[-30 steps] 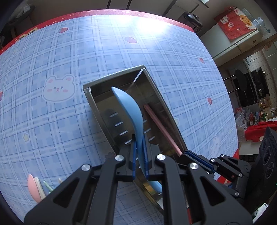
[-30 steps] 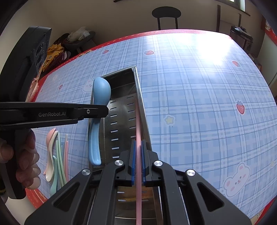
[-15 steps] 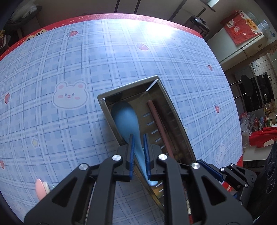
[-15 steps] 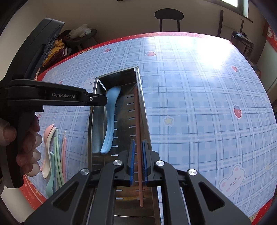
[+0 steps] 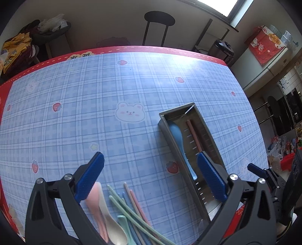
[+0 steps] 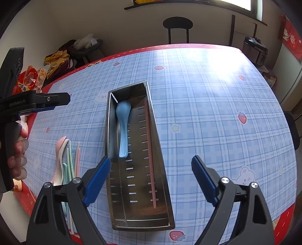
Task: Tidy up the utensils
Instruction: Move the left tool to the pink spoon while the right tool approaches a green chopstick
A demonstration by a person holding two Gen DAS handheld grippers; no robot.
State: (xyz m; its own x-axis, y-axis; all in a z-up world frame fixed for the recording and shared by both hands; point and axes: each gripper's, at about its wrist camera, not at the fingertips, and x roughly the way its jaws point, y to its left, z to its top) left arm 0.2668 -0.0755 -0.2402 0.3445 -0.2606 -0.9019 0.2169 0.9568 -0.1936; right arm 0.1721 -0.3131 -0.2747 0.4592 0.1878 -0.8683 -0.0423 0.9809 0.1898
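A long steel tray (image 6: 156,143) (image 5: 164,120) lies on the blue checked tablecloth. In it rest a blue spoon (image 6: 123,124) (image 5: 179,139) and a pink chopstick (image 6: 150,150) (image 5: 193,135). My right gripper (image 6: 151,165) hovers over the tray's near half, jaws opening wide, nothing between its pads. My left gripper (image 5: 150,163) hangs above the cloth left of the tray, jaws opening too and empty. Below it lie loose utensils (image 5: 120,213) (image 6: 68,160): a pink spoon (image 5: 96,199), a cream spoon (image 5: 113,228), green chopsticks and pink chopsticks. The left gripper's body (image 6: 35,101) and a hand show in the right wrist view.
The table's red border (image 5: 132,49) runs along its far edge. A black stool (image 5: 159,17) stands behind the table. A chair with piled clothes and snack bags (image 6: 62,56) is at the far left. A rice cooker (image 6: 254,49) sits at the far right.
Both grippers let go and opened wide. The blue spoon and pink chopstick now lie in the tray. The left gripper rose and swung left over the loose utensils; the right one rose a little.
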